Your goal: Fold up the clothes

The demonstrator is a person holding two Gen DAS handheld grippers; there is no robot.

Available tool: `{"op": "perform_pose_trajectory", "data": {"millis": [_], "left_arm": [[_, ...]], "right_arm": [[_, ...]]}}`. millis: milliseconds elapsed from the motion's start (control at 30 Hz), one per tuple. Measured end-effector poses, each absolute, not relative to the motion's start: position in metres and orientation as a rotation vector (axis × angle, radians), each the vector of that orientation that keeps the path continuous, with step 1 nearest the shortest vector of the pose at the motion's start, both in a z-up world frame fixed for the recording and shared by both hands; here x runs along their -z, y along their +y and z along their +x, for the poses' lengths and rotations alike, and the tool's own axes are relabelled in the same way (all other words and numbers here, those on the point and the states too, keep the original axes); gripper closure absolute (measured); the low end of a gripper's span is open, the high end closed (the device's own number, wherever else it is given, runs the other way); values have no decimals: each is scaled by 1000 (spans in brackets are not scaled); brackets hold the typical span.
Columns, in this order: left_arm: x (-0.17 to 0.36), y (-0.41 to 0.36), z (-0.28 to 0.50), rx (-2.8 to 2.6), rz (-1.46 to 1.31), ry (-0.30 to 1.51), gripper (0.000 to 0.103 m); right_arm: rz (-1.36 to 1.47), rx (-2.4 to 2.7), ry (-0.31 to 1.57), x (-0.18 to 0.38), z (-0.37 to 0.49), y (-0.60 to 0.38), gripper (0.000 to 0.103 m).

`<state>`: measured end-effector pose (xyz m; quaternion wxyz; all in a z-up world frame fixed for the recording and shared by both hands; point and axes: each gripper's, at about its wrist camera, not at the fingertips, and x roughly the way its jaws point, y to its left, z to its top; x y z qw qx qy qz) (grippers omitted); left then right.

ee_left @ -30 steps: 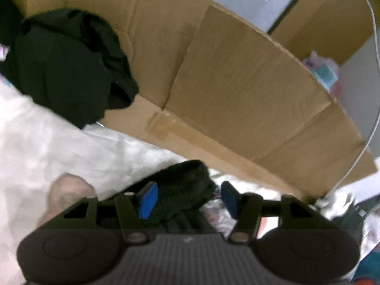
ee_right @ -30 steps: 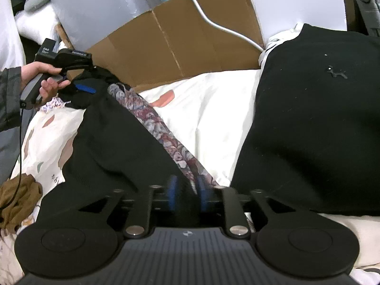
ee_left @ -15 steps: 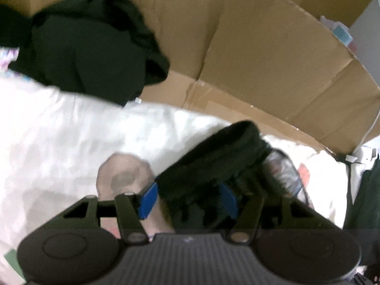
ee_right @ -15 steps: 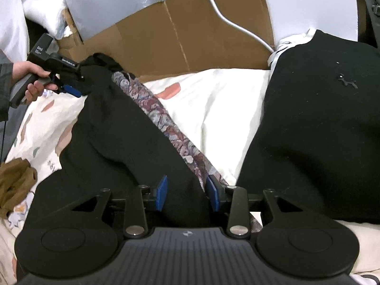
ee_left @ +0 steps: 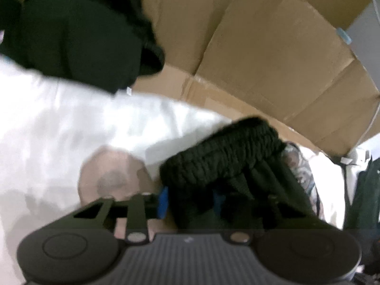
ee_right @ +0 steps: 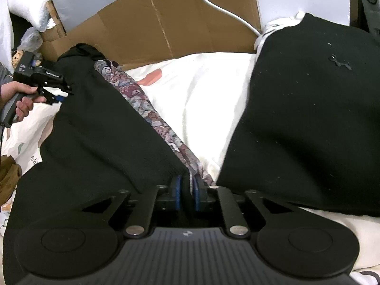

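White printed bedsheet [ee_right: 201, 90] covers the work surface, brown cardboard [ee_right: 166, 19] propped behind it at 12 o'clock. Big black garment with a small logo [ee_right: 308, 109] lies flat at 3 o'clock in the right wrist view, looks already smoothed or folded, can't confirm. Black trousers [ee_right: 99, 128] stretch from 6 toward 10 o'clock, a floral patterned fabric strip [ee_right: 152, 116] running along their right edge; could be lining or a separate garment, can't tell. Another dark clothing heap [ee_left: 78, 33] sits at 10 o'clock in the left wrist view against the cardboard, unfolded. Brown cloth [ee_right: 7, 180] at 8 o'clock edge. White cable [ee_right: 220, 9] hangs over the cardboard at 1 o'clock.

Right gripper [ee_right: 186, 192]: blue pads nearly together, pinching the near end of the trousers plus floral strip. Left gripper [ee_left: 190, 200]: jaws part-closed around the ribbed elastic waistband [ee_left: 225, 149], fabric bunched between the pads; blurry, looks like a hold. Left hand [ee_right: 23, 99] grips its handle at 9 o'clock.

Progress: early-mid. Trousers are held at both ends, stretched lengthwise, not yet folded over. The heap is still waiting.
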<state>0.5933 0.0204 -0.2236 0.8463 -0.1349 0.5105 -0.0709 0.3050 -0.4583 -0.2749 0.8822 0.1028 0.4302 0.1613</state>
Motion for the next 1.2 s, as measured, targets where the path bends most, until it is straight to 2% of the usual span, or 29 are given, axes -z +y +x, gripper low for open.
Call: {"op": "perform_pose_trajectory", "data": {"millis": [133, 200, 267, 300, 533, 800, 867, 933, 1000, 1200], "left_arm": [[206, 12, 602, 122, -205, 1018, 70], [204, 9, 602, 103, -212, 1002, 64], [203, 11, 600, 77, -247, 996, 43], [203, 12, 598, 72, -257, 997, 42], [204, 11, 573, 90, -271, 1037, 42], [210, 1, 528, 162, -293, 1110, 42], [211, -1, 519, 184, -290, 1128, 42], [208, -3, 507, 203, -286, 1143, 43], [202, -5, 497, 217, -281, 1152, 43], [167, -9, 469, 269, -234, 1201, 43]], "right_arm": [[199, -336, 907, 274, 305, -458, 94], [197, -336, 909, 274, 305, -458, 94], [201, -335, 908, 272, 304, -460, 92], [205, -334, 908, 270, 303, -460, 91], [204, -311, 894, 256, 299, -466, 83], [148, -311, 933, 255, 296, -463, 83], [77, -306, 950, 258, 295, -457, 86], [11, -291, 954, 259, 294, -452, 95], [10, -269, 953, 257, 293, -454, 98], [106, -115, 1005, 262, 283, -488, 97]]}}
